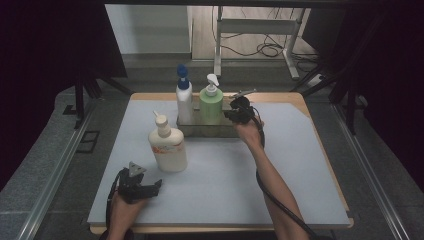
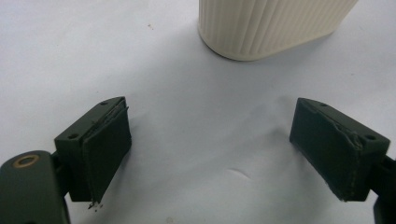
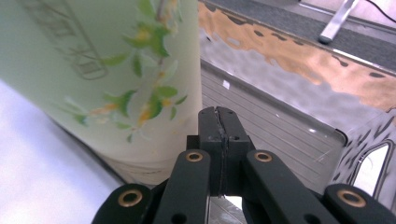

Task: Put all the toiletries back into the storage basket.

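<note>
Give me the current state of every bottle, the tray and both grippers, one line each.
Green pump bottle: upright in the tray.
Blue-capped white bottle: upright in the tray.
Cream bottle: upright on the mat, outside the tray.
Metal tray: on the table, holding two bottles.
Right gripper: shut, empty, beside the green bottle.
Left gripper: open, empty, over the mat.

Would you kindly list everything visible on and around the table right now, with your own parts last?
Cream bottle: one, white-cream with orange label, standing on the mat, front left.
White bottle: one, white with blue pump, left end of the tray.
Green bottle: one, pale green with floral print, in the tray beside the white one.
Tray: one, shiny metal, back centre.
Mat: one, pale grey, covering the wooden table.
Left gripper: black, front left, jaws wide apart, nothing between them.
Right gripper: black, at the tray beside the green bottle, jaws shut together, holding nothing.
</note>
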A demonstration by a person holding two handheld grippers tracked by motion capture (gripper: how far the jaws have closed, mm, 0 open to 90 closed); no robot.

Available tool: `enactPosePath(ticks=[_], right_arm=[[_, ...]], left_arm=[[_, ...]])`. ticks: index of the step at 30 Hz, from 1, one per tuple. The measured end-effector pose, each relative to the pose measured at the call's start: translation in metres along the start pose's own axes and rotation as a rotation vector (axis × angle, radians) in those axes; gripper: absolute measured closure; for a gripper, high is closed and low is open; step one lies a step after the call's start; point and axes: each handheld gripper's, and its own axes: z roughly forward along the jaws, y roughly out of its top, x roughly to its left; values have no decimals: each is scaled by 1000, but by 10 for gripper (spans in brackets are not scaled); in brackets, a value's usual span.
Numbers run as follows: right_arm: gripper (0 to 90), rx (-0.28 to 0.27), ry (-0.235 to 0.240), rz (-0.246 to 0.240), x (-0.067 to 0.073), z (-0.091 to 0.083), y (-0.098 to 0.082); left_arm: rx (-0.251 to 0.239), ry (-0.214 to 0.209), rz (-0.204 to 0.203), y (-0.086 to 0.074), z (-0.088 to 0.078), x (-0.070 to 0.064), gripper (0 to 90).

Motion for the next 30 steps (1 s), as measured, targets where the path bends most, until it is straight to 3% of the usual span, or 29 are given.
enactPosePath(ticks=[10,30], right_arm=[[897,41,-13,6,4,14,-3],[896,59,-10,23,6,18,-5]], left_arm=[[0,0,0,0,0,0,122],[0,0,0,0,0,0,122]])
